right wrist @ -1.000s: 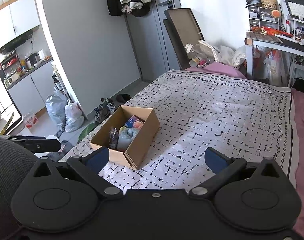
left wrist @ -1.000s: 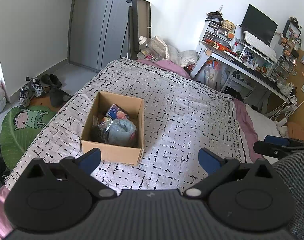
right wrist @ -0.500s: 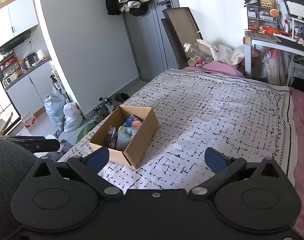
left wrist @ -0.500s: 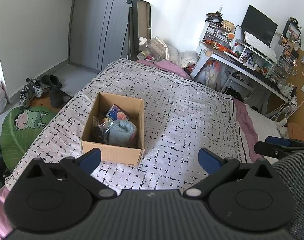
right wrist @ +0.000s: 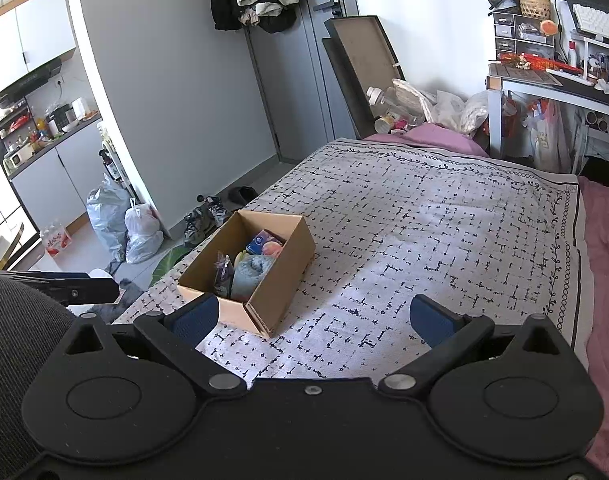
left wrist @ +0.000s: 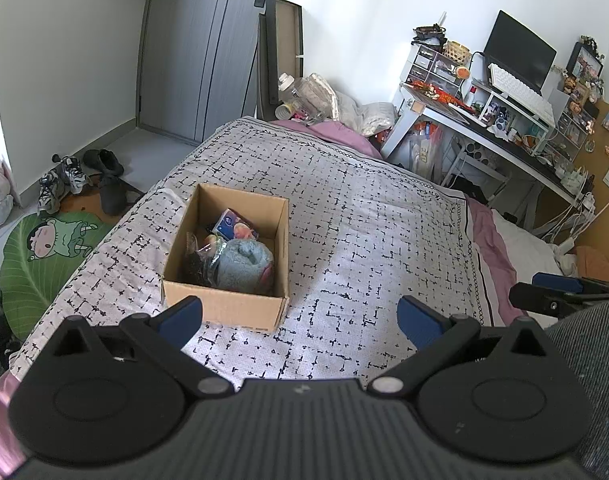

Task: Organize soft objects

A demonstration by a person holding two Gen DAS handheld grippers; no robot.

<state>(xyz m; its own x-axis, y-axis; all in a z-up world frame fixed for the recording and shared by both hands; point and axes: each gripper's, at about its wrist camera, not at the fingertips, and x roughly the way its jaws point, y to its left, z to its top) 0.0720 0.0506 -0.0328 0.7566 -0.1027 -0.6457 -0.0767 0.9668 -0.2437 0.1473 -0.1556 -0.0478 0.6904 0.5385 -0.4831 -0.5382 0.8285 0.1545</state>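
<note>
From the left wrist, the left tool (left wrist: 298, 316) hung spread and empty above the bed (left wrist: 376, 216), aimed at the cardboard box (left wrist: 224, 308) holding the rolled towel (left wrist: 242, 262). From the right wrist, the right tool (right wrist: 312, 318) was likewise released, box (right wrist: 282, 292) just ahead, likely packed.

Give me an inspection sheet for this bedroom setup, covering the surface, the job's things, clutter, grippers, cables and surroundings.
Surface: bed under a white bedspread with black dashes, a pink sheet showing at its edges.
Job's things: open cardboard box on the bedspread holds a rolled blue towel, a blue packet and bagged items.
Clutter: nothing seen loose on the bedspread.
Grippers: left gripper and right gripper both open, empty, above the bed.
Cables: white leads hang beside the desk.
Surroundings: shoes near the door, crowded desk, plastic bags on the floor.
</note>
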